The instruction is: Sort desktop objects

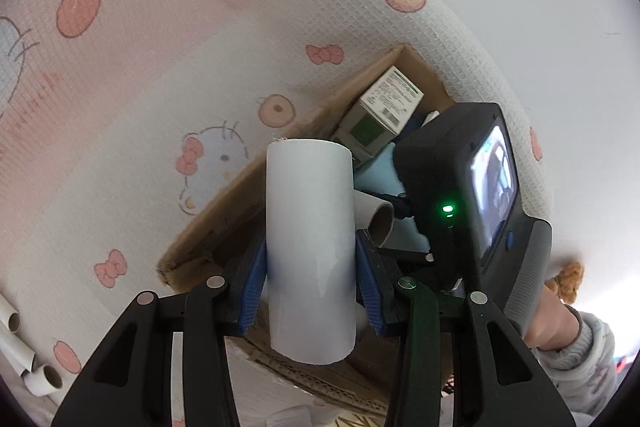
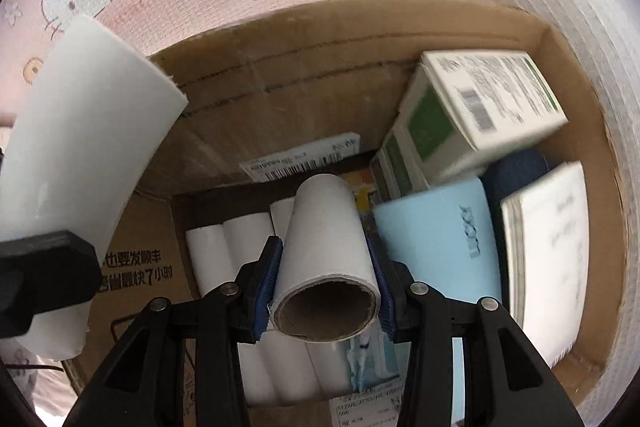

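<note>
My left gripper (image 1: 311, 275) is shut on a white paper tube (image 1: 310, 247), held upright above the near edge of an open cardboard box (image 1: 208, 223). My right gripper (image 2: 326, 283) is shut on a second white tube (image 2: 326, 247) with a brown cardboard core, pointing down into the same cardboard box (image 2: 280, 95). In the right wrist view the left gripper's tube (image 2: 80, 167) shows at the left edge. The right gripper's body with its lit screen (image 1: 472, 187) hangs over the box in the left wrist view. Several white tubes (image 2: 236, 247) lie side by side on the box floor.
The box also holds green-and-white cartons (image 2: 480, 115), a light blue pack (image 2: 440, 247), a dark blue item (image 2: 516, 167) and white booklets (image 2: 552, 267). It rests on a cartoon-print blanket (image 1: 120, 107). More loose tubes (image 1: 24, 359) lie at the blanket's lower left. A person's sleeve (image 1: 580, 351) is at right.
</note>
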{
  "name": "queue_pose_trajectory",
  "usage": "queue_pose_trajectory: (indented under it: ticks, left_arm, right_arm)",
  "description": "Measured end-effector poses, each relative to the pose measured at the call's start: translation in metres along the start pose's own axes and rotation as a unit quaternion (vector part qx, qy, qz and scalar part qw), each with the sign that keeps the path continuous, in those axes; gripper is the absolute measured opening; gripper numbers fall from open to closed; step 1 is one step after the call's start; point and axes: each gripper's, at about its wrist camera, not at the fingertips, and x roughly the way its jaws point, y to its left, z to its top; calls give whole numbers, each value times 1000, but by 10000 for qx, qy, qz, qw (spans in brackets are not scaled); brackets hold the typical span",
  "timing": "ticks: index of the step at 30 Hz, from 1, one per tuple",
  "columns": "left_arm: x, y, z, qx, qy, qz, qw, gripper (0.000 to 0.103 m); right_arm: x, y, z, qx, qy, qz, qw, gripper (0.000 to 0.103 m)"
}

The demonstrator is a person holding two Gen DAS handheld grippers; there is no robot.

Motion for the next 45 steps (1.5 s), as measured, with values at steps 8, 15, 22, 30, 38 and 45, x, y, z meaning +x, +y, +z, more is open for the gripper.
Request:
queue_pose_trajectory:
  ticks: [8, 15, 22, 30, 38, 45]
  left_arm:
    - [-3, 4, -5, -46, 14, -119, 9999, 46]
    - [0, 6, -7, -59, 54, -95, 9999, 46]
    - [1, 9, -6, -139, 79, -123, 9998, 46]
    - [0, 8, -8, -71, 56, -107, 9999, 46]
    - [1, 6, -10, -16, 42, -80, 10000, 46]
    - [-1, 7, -9, -17, 25, -117, 9999, 46]
  right_arm:
    - [12, 17, 2, -326, 174, -413, 9985, 40]
    - [20, 19, -8, -312, 457, -408, 9976, 40]
    - [29, 15, -13, -102, 856, -228, 9960, 40]
    - [26, 19, -20, 63, 832, -166, 9964, 44]
    - [19, 34, -33, -699, 710, -500, 9938, 23]
    - [17, 40, -33, -700, 1015, -552, 9908, 18]
